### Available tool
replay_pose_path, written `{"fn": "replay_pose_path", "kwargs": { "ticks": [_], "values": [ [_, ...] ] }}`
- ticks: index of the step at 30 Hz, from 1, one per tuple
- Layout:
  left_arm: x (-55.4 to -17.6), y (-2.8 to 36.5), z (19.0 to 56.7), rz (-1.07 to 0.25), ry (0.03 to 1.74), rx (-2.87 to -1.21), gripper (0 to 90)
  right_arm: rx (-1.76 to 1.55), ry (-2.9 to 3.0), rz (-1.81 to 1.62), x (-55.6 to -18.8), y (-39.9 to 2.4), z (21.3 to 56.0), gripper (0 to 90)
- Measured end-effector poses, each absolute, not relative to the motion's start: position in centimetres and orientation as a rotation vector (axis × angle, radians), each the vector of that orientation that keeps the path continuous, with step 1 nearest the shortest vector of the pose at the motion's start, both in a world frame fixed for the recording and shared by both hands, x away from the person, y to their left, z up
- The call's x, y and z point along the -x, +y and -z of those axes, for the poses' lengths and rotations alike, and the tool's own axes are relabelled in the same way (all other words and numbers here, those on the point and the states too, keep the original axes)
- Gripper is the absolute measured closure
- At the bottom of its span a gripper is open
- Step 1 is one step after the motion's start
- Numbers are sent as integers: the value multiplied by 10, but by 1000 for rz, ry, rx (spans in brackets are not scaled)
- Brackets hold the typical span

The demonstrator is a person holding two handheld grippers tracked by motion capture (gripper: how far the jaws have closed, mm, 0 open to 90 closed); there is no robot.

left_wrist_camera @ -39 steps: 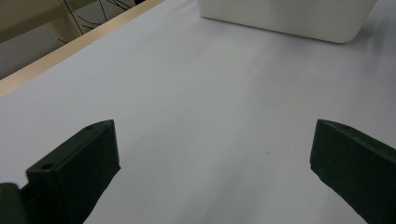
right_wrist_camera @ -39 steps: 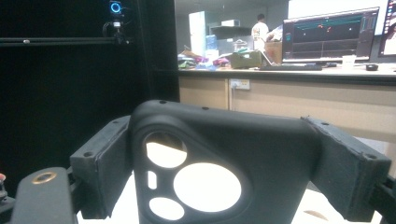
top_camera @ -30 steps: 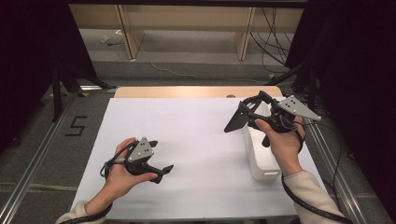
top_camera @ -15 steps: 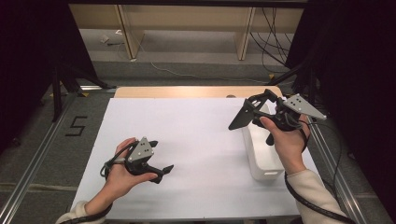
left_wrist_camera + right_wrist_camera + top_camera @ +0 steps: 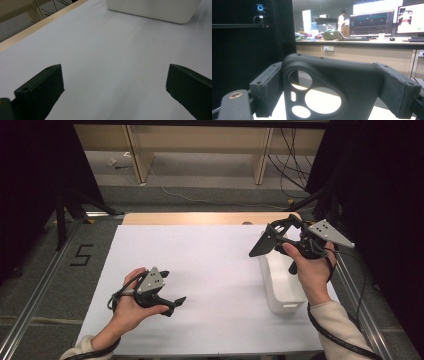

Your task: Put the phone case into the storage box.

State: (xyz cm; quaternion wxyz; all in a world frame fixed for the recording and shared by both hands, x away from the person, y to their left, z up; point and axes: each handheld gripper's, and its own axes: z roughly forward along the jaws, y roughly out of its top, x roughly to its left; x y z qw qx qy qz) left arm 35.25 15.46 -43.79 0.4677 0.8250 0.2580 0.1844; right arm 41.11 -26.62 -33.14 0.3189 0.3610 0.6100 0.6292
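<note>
right gripper view: phone case [image 5: 332,82] clamped between fingers [image 5: 265,90].

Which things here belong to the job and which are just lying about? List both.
In the job:
- black phone case, clamped in the right claw
- white bin under that hand
- left claw, open, resting on the table

Lying about:
- cables on the floor behind the table
- monitors on the far desk
</note>
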Motion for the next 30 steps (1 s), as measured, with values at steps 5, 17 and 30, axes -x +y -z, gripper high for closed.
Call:
{"fn": "replay_pose_path", "kwargs": {
  "ticks": [5, 17, 30],
  "values": [
    [-353, 155, 438, -453, 633, -2023, 8, -954, 1598, -1648, -412, -269, 331, 155],
    [-353, 155, 438, -453, 632, -2024, 8, -963, 1584, -1636, -413, -273, 331, 155],
    [-353, 155, 438, -453, 632, -2023, 9, -972, 1569, -1623, -414, -277, 330, 155]
  ]
}}
